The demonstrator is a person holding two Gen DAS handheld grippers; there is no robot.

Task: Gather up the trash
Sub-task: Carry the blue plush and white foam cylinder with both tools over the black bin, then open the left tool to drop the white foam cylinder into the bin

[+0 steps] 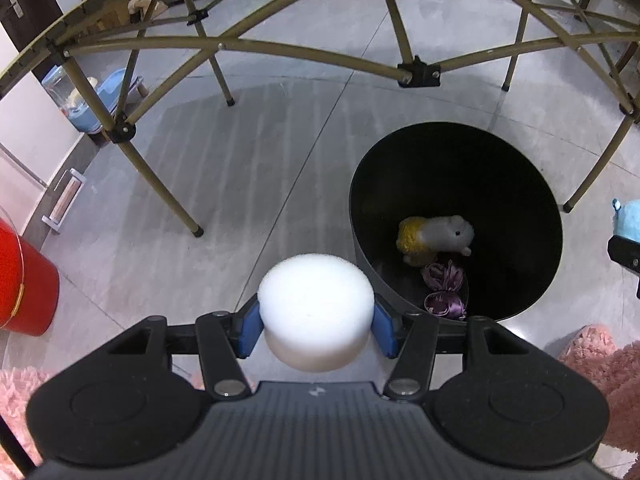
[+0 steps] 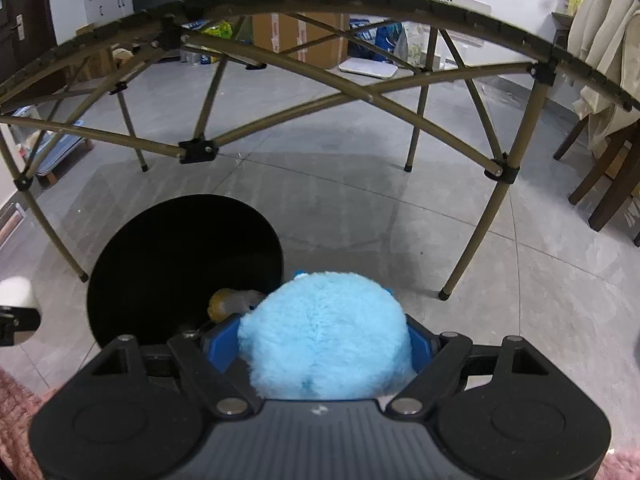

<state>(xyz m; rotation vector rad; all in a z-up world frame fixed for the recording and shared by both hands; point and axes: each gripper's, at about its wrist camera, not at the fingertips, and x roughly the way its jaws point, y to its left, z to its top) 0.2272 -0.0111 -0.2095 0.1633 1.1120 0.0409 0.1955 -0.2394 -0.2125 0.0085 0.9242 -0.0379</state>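
**Both tongs loaded above the bin**

Left wrist: left gripper [image 1: 316,322] is clamped on a white foam cylinder [image 1: 315,312] beside the round black plastic bin [image 1: 520,216], which holds a grey-and-yellow plush toy [image 1: 436,238] and purple satin cloth [image 1: 444,290].

Right wrist: right gripper [image 2: 324,342] squeezes a fluffy light-blue plush ball [image 2: 325,332] near the bin's rim.

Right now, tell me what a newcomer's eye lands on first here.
A white foam puck clamped in the left gripper and a fluffy blue plush clamped in the right gripper. Just beyond both, a black bin stands on the floor, a grey-and-yellow plush and purple cloth inside.
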